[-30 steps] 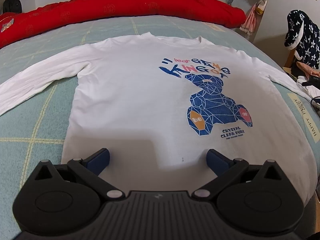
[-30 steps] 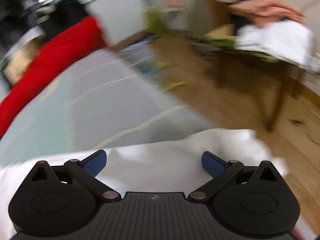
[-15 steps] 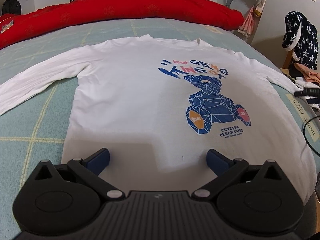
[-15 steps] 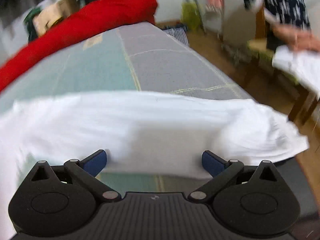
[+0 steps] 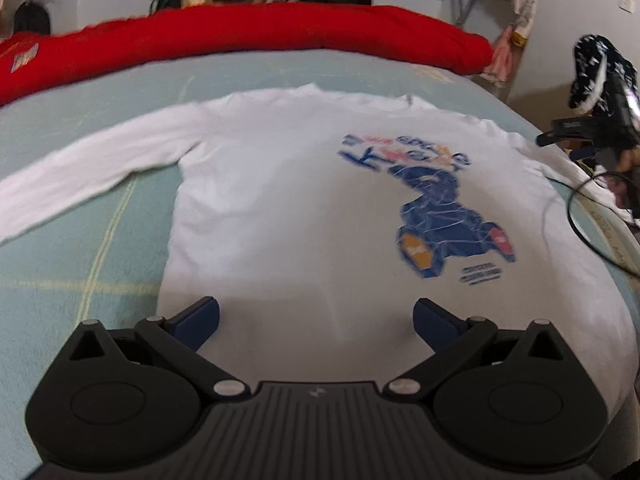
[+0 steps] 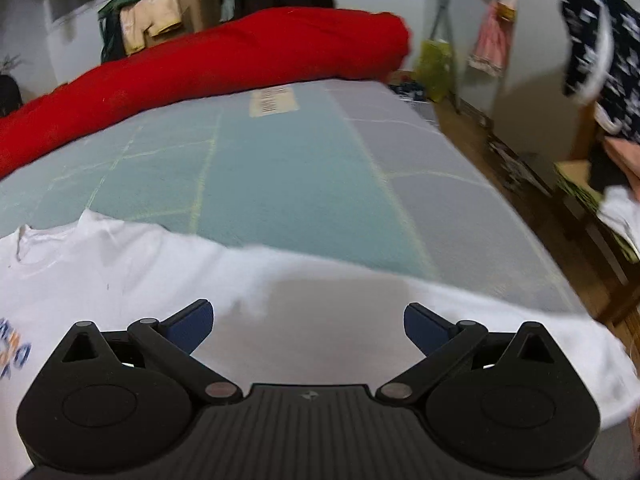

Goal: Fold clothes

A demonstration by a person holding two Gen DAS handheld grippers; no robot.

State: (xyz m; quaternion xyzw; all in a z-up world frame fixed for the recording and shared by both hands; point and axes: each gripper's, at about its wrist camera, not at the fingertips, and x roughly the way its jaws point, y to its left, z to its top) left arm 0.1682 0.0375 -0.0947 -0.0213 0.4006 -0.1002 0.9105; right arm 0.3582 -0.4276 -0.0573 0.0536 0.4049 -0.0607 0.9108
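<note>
Left wrist view: left claw (image 5: pixel 316 320) wide, empty, over white shirt (image 5: pixel 280 216) on bed (image 5: pixel 80 272).
Right claw (image 6: pixel 306 322): wide, empty, above sleeve.
Risk: shallow pinch could bunch fabric.

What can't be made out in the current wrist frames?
- Small text under the bear print on the white shirt: motion-blurred, left wrist view.
- Shirt hem: hidden behind the left gripper.
- Right sleeve cuff: cut off at the frame's right edge, right wrist view, beyond the right gripper.
</note>
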